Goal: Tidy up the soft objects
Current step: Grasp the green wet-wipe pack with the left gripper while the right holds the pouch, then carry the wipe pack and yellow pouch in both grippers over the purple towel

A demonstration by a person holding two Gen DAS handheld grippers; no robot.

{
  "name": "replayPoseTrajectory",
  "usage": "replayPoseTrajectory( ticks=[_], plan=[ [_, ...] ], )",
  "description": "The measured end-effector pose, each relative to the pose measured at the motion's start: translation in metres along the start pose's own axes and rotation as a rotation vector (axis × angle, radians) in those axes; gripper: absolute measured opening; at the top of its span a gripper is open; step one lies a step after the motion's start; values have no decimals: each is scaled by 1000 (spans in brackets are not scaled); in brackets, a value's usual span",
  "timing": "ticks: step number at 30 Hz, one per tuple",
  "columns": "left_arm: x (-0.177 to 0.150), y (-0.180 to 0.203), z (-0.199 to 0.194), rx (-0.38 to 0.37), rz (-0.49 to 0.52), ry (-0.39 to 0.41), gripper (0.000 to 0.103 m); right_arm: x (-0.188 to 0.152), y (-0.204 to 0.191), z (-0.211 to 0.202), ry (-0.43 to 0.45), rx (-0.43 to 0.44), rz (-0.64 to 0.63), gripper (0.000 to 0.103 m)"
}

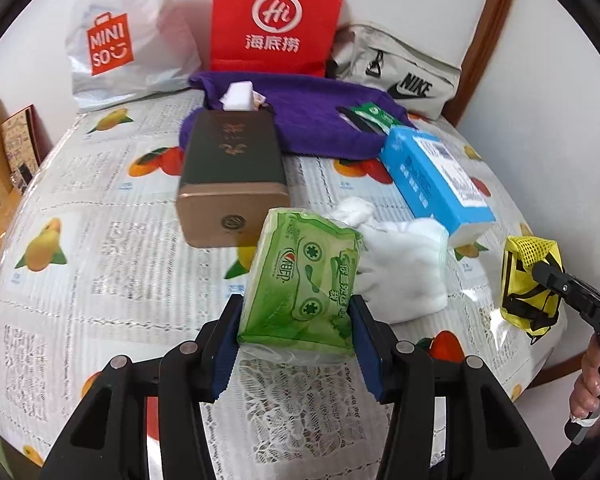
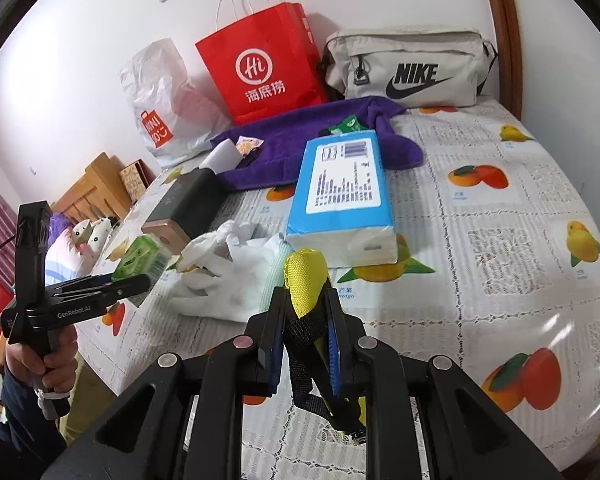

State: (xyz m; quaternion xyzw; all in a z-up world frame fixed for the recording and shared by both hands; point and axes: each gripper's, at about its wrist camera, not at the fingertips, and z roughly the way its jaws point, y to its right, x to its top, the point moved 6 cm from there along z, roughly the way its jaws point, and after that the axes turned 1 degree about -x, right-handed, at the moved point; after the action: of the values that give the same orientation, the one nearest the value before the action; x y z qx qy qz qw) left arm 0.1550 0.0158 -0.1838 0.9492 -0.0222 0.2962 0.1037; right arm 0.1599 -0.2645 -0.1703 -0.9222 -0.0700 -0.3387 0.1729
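Note:
My left gripper is shut on a green tissue pack and holds it above the table; the pack also shows in the right wrist view. My right gripper is shut on a yellow and black mesh pouch, held above the table's front; the pouch also shows at the right of the left wrist view. White cloth gloves lie crumpled between the two grippers, also seen in the right wrist view. A purple towel lies at the back.
A blue tissue pack and a dark tissue box lie on the fruit-print tablecloth. A red paper bag, a white Miniso bag and a grey Nike bag stand along the wall.

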Motion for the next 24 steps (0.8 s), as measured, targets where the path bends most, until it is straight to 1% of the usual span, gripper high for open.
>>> replayPoseTrajectory(
  ticks=[13,17,24],
  plan=[
    [29,-10,-34,2,-38,88,49,33,-13,-27,65,-13,-48,18],
    [41,-16,-39,8,-48,108,49,48,-17,-27,79,-9,-69,18],
    [62,-25,-38,28,-61,116,49,77,-23,-17,92,-1,-95,18]
  ],
)
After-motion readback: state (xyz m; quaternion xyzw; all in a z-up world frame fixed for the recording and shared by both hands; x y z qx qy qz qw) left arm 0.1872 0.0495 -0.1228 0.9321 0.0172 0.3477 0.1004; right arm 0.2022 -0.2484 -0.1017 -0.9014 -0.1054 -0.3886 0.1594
